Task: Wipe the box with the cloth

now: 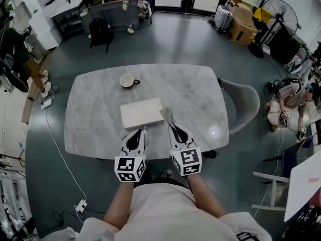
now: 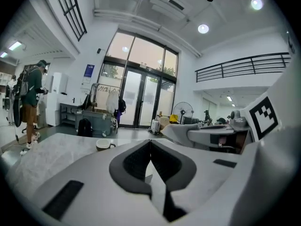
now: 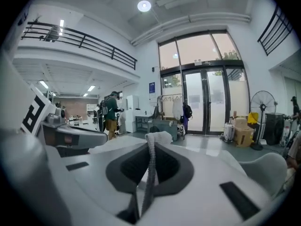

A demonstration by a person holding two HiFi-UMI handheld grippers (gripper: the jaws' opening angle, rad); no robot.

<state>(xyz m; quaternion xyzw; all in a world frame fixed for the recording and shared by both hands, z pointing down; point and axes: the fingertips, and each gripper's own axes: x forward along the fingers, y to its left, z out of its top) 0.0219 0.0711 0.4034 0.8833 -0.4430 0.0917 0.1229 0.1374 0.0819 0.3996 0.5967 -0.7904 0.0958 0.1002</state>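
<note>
From my feed, the box [image 1: 142,112] lies flat near the middle of the worktop [image 1: 95,109], a little closer to the near edge and turned slightly askew. A cup [image 1: 129,80] stands well apart from it, by the far edge. The left gripper [image 1: 143,130] points at the box's near side, just beside it; I cannot tell whether it touches. In the left gripper view its fingers [image 2: 129,166] are clenched tip to tip with nothing between them. The right gripper [image 1: 172,126] sits beside it, aimed at the box's near right corner. In the right gripper view its fingers [image 3: 175,166] are clamped on the cloth [image 3: 151,157], a thin pale strip that runs up between the pads and bunches into a small fold above the tips. In the head view that fold pokes out past the tips, right at the box's corner, though I cannot make out if it rests on the box. A grey chair [image 1: 246,102] stands at the worktop's right edge.
</note>
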